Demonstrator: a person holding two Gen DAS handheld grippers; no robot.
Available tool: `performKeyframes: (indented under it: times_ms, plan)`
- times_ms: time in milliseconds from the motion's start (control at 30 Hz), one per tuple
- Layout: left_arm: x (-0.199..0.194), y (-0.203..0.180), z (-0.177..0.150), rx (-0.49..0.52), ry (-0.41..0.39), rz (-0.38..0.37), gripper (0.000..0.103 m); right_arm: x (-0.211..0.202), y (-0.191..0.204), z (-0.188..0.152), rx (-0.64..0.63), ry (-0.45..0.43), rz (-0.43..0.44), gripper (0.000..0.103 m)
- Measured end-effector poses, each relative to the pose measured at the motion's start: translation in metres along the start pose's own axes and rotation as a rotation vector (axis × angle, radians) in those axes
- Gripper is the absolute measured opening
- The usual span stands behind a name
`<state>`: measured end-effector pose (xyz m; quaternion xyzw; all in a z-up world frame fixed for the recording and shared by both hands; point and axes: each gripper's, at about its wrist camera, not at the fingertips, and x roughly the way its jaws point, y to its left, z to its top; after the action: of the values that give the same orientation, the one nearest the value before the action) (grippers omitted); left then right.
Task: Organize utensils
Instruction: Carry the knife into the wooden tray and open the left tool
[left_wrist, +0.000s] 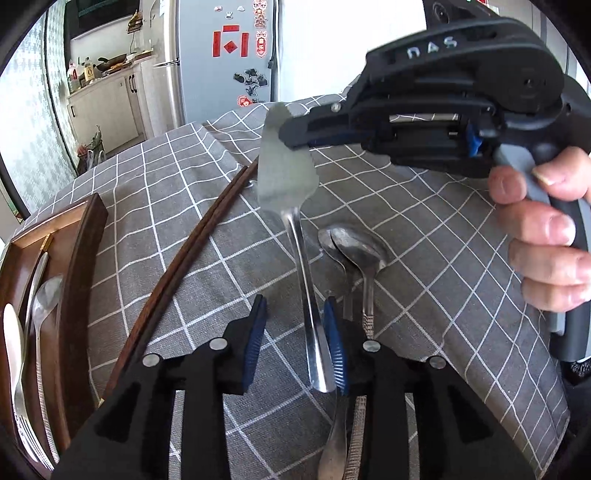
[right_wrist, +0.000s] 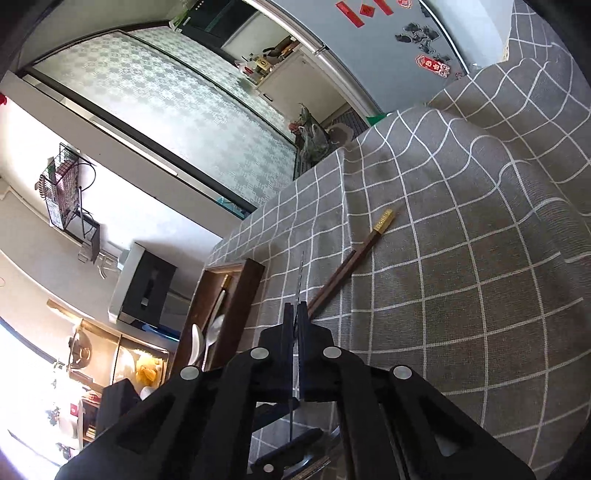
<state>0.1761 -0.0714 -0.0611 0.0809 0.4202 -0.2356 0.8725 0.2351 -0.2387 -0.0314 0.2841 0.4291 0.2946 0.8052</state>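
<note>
A flat serving spatula (left_wrist: 286, 173) is held above the worktop (left_wrist: 424, 236), which is covered with a grey checked cloth. Its blade is gripped by the right tool (left_wrist: 291, 134), whose jaws are clenched on the thin metal; in the right wrist view the blade is seen edge-on as a thin line between the shut fingers of the same tool (right_wrist: 297, 317). The handle of the spatula hangs down between the fingers of the left tool (left_wrist: 295, 343). The left jaws stand apart: the handle lies against the right pad, but the left pad is clear of it, so this tool is released and the spatula is carried by the right tool alone.

The task seems to be partly done. At the left side a brown wooden tray (left_wrist: 86, 236) is seen, and several pieces are already laid in it: a white spoon (left_wrist: 13, 343), a metal spoon (left_wrist: 44, 299) and a fork whose tines show at the near end. On the cloth are left a pair of dark chopsticks (left_wrist: 192, 254) with gold ends, just right of the tray, and two metal spoons (left_wrist: 351, 251) lying together beside the left tool. By this judgement the spatula, the chopsticks and these two spoons are not yet put in the tray.
</note>
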Motion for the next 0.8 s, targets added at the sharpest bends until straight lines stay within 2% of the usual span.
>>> performKeyframes:
  times_ms: [33, 167, 400, 467, 633, 800]
  plan:
    - [-0.002, -0.002, -0.001, 0.013, -0.003, -0.006, 0.011, -0.005, 0.003, 0.000, 0.000, -0.010, 0.006, 0.001]
    - [-0.018, 0.001, -0.006, 0.004, -0.035, -0.006, 0.011, -0.016, 0.020, -0.004, -0.022, -0.022, 0.010, 0.001]
    - [-0.060, 0.022, -0.023, -0.004, -0.060, 0.078, 0.011, 0.001, 0.061, -0.013, -0.085, 0.010, 0.024, 0.002]
    - [-0.073, 0.035, -0.031, -0.018, -0.051, 0.100, 0.011, 0.015, 0.077, -0.016, -0.107, 0.034, 0.035, 0.002]
    - [-0.100, 0.076, -0.056, -0.077, -0.008, 0.212, 0.010, 0.066, 0.113, -0.033, -0.171, 0.123, 0.059, 0.005]
    - [-0.112, 0.121, -0.070, -0.167, 0.009, 0.244, 0.010, 0.121, 0.132, -0.044, -0.184, 0.192, 0.058, 0.007]
